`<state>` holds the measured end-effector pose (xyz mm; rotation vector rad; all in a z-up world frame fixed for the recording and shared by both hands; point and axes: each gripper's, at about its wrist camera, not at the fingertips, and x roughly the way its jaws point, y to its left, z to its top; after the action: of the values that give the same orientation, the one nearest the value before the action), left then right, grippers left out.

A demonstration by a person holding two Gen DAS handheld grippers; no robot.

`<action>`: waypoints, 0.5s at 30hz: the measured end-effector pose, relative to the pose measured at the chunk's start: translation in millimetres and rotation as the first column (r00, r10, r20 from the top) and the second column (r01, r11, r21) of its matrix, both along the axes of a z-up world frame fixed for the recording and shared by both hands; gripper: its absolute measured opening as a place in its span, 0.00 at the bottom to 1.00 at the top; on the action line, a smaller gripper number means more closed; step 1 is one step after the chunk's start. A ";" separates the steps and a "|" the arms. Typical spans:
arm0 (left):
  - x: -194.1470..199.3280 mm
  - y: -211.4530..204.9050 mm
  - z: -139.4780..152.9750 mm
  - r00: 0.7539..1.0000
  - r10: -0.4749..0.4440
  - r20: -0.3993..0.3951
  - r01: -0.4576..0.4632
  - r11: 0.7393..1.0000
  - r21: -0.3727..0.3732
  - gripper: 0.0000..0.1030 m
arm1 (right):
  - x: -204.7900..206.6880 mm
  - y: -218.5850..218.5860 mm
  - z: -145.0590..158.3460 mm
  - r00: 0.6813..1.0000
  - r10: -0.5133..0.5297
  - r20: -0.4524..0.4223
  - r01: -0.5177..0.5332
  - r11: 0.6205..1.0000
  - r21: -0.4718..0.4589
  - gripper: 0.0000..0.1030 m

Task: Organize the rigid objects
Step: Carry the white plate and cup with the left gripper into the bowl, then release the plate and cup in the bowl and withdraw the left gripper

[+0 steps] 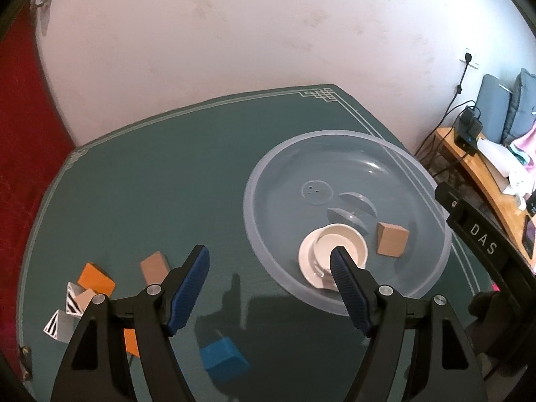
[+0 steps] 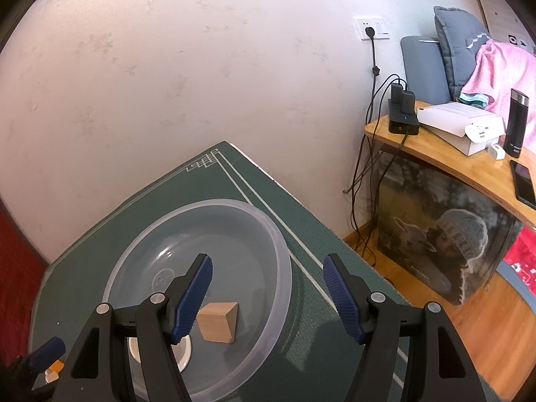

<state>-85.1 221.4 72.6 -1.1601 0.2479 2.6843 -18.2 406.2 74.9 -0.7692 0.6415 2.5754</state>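
- A clear plastic basin sits on a dark green table mat; every place below is given from this basin
- Inside the basin, near its front wall, lies a small white dish, tipped on its side
- Just beside the dish, also inside the basin, rests a plain wooden block
- The left gripper hangs over the basin's front-left rim, its blue-padded jaws spread with nothing between them
- The right gripper hovers over the basin's right side, jaws likewise spread and empty
- Well left of the basin, loose on the mat, lie an orange block, a brown block and two striped black-and-white blocks
- A blue block lies on the mat in front of the basin
- Right of the basin, past the table edge, stands a wooden side shelf carrying chargers and boxes
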 end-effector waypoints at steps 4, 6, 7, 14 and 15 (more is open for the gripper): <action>2.5 -6.6 0.5 1.000 0.020 -0.005 -0.020 1.000 -0.011 0.73 | -1.3 -4.2 -0.2 1.000 0.020 -0.002 -0.020 1.000 0.002 0.71; 4.1 -10.2 0.3 1.000 0.030 -0.007 -0.030 0.999 -0.015 0.73 | -2.2 -5.9 -0.2 0.999 0.034 -0.004 -0.034 0.999 0.002 0.72; 4.8 -11.6 -0.1 0.999 0.034 -0.007 -0.034 0.999 -0.016 0.73 | -2.5 -7.2 0.0 0.999 0.043 -0.007 -0.043 0.999 0.001 0.73; 13.1 -25.7 -3.2 0.997 0.077 -0.005 -0.077 0.997 -0.023 0.73 | -2.3 -19.5 1.9 0.994 0.108 -0.024 -0.108 0.994 0.004 0.75; 14.8 -27.1 -2.9 0.997 0.083 -0.005 -0.083 0.996 -0.024 0.73 | -2.9 -22.1 2.3 0.992 0.123 -0.025 -0.122 0.992 0.005 0.76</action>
<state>-70.3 194.3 69.7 -1.1971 0.2389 2.7626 -21.1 384.1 77.2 -0.7988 0.6154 2.7008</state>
